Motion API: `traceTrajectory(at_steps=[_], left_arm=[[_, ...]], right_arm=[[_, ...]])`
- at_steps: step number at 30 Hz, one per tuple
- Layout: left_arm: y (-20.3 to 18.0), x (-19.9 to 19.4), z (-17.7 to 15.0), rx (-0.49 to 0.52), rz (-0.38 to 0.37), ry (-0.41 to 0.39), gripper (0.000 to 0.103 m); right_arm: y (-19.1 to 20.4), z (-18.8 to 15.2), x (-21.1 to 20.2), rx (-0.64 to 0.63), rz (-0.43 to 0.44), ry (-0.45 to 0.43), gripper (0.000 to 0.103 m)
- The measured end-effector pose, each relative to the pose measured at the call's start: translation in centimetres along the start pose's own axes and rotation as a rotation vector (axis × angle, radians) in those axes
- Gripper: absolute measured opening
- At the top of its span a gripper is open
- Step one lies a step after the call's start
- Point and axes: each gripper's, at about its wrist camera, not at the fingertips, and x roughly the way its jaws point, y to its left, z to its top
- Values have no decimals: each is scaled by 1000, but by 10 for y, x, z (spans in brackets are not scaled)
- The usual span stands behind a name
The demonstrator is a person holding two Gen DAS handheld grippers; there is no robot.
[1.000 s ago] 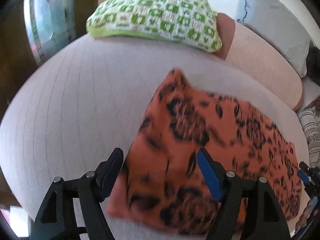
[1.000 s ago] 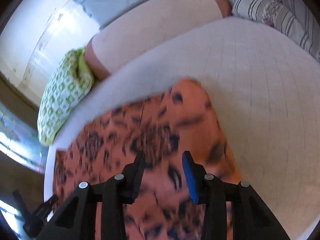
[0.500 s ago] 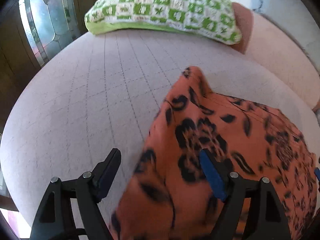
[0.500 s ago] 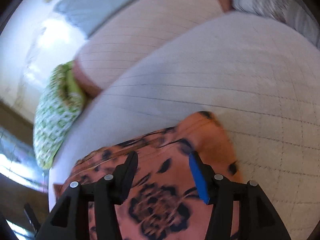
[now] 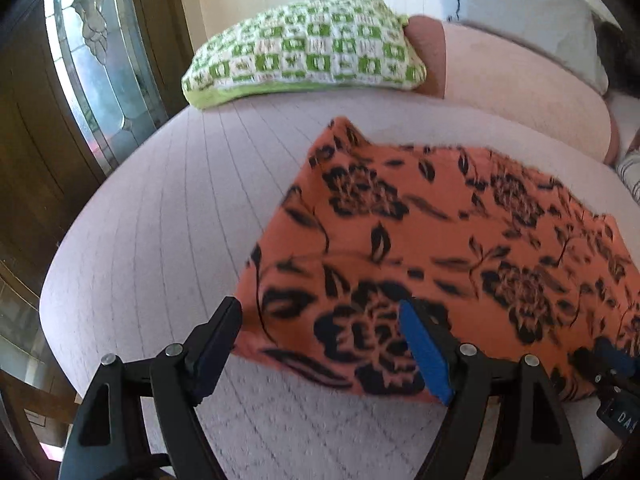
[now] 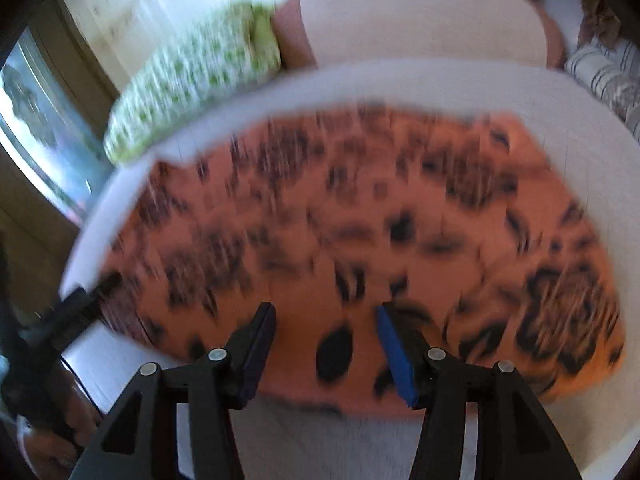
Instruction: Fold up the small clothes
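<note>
The orange floral garment [image 5: 460,248] lies flat on the pale quilted bed cover [image 5: 168,240], folded into a rough rectangle with black flower prints across it. In the left wrist view it fills the area from the centre out to 3 o'clock, with one corner poking up toward 12 o'clock. In the right wrist view, which is smeared by motion, the same garment [image 6: 360,232] spreads across the middle of the frame.

Beyond the garment at 12 o'clock sits a green and white checked pillow [image 5: 308,48], resting on the cover's far edge and against a pinkish bolster [image 5: 512,76]. A grey pillow [image 5: 524,8] lies behind that at 1 o'clock. A wooden door with a glass panel [image 5: 92,68] stands off at 10 o'clock. Striped fabric [image 6: 604,80] shows at 2 o'clock in the right wrist view. Nothing lies on top of the garment.

The left gripper [image 5: 320,344] hangs over the garment's near left corner with its jaws wide apart; the corner sits between them, but the pads do not press it. The right gripper [image 6: 326,344] hovers over the near edge of the garment, its jaws moderately apart with cloth beneath the gap and nothing clamped. Its tip [image 5: 612,360] also shows at 4 o'clock in the left wrist view.
</note>
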Motion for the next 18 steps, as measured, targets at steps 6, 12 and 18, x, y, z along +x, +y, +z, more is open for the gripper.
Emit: traceTrajectory(at_steps=[6,12,18], left_arm=[[5,2,-6,-3,-10,-6,81],[6,1,-1,0,-10,-21,81],[10,1,7,-24,-19,-24,81]], right_arm=[[-13,-4,-12,87,70,-44,56],[-12,3,-29,108,82,-140,56],[5,13,-19,78,92,-145,56]])
